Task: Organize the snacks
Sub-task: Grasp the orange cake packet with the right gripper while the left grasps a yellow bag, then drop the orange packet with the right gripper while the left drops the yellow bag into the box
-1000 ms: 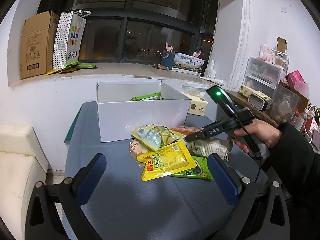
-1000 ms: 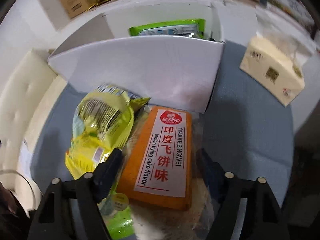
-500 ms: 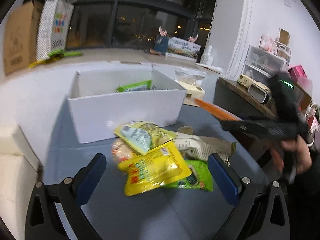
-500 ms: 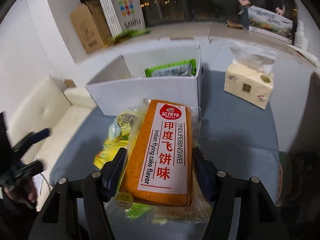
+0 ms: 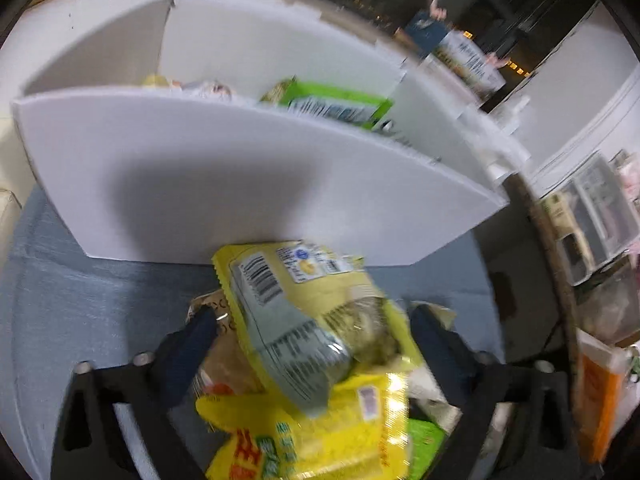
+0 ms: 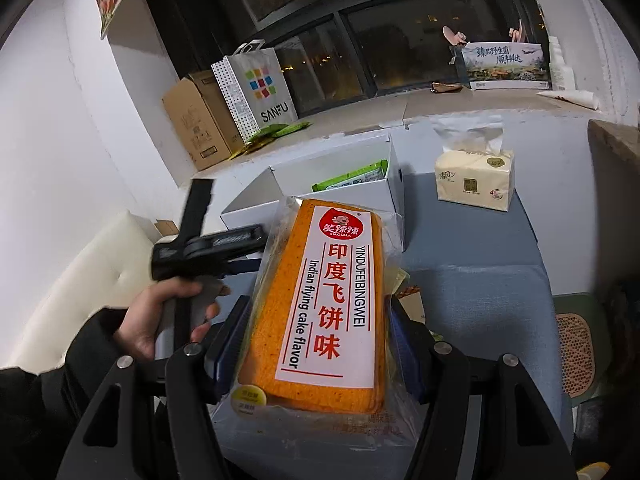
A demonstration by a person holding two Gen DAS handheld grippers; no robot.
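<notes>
My right gripper is shut on the orange cake pack and holds it up above the table, short of the white box. My left gripper is open, low over the snack pile, with its fingers on either side of a yellow-green snack bag; a bright yellow pouch lies under it. The white box stands just beyond, with a green packet inside. The cake pack also shows at the right edge of the left wrist view.
A tissue pack stands on the grey table right of the box. A cardboard box and a SANFU bag stand on the window ledge. A cream sofa is at the left.
My left gripper has dropped down and forward onto the snack pile, close to the box. My right gripper has lifted the cake pack higher and pulled back.
</notes>
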